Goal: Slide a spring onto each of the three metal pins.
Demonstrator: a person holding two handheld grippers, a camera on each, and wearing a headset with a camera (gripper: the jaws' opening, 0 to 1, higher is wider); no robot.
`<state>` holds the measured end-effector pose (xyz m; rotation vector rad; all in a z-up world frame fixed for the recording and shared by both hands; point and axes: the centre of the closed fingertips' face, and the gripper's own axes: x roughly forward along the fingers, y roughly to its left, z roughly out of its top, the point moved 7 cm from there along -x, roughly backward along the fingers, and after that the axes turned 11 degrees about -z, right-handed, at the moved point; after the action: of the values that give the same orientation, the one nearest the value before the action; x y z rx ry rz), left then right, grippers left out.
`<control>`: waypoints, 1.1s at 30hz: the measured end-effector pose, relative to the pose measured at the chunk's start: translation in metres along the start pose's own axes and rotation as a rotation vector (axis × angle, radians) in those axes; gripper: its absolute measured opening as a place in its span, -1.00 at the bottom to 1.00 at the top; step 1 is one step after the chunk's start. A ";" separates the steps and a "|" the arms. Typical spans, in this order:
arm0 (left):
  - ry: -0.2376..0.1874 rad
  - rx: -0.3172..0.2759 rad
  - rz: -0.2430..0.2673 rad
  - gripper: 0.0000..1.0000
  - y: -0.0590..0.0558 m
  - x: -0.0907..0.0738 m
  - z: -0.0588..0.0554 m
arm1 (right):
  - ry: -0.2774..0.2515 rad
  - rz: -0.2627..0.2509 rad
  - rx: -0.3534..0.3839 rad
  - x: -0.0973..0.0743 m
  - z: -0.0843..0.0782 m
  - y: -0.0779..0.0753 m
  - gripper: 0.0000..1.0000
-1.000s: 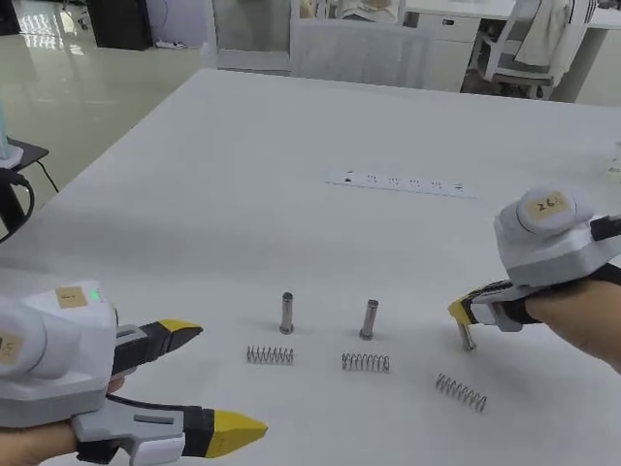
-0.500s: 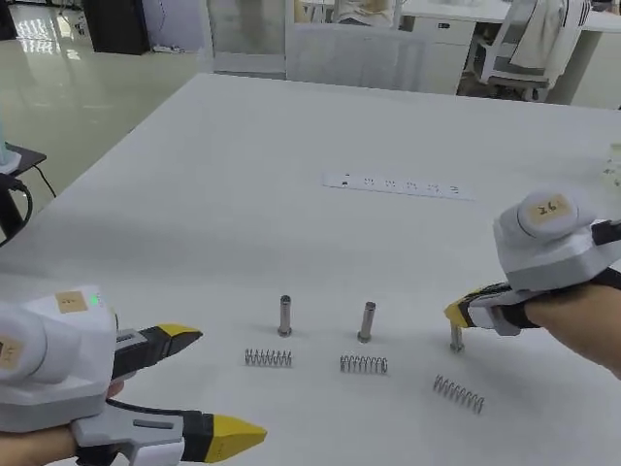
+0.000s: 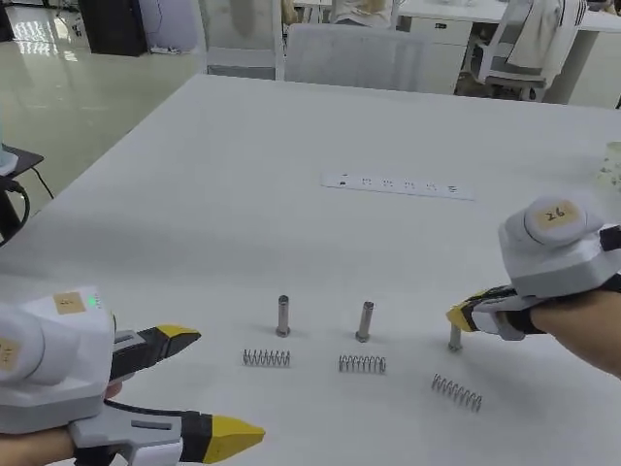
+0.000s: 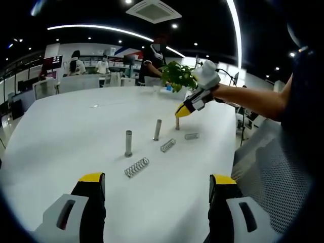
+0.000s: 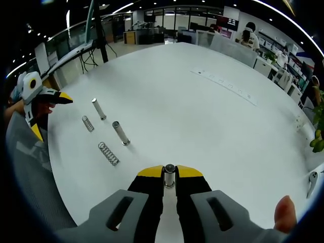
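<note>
Three metal pins stand in a row on the white table: the left pin, the middle pin and the right pin. A spring lies in front of each: left spring, middle spring, right spring. My right gripper is shut on the right pin near its top. My left gripper hovers open at the near left, short of the left spring, with nothing between its jaws.
A white power strip lies farther back on the table. Chairs stand beyond the far edge. The table's left edge runs diagonally. A green plant sits near the right end.
My right gripper, holding the right pin, has shifted slightly left and the pin now stands more upright. The left gripper has stayed in place and open.
</note>
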<state>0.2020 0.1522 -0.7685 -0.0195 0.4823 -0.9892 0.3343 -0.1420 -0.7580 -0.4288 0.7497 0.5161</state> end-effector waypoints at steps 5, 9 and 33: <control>-0.001 0.000 0.001 0.62 0.000 0.000 0.000 | 0.000 0.000 0.004 -0.002 -0.002 -0.003 -0.88; -0.001 -0.001 0.003 0.62 0.000 0.000 0.000 | 0.013 -0.002 -0.021 -0.002 -0.007 -0.003 -0.88; 0.000 -0.002 0.005 0.62 0.000 0.000 0.001 | 0.020 0.014 -0.032 -0.002 -0.016 0.003 -0.76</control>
<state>0.2022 0.1524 -0.7679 -0.0199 0.4827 -0.9840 0.3233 -0.1488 -0.7673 -0.4597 0.7644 0.5382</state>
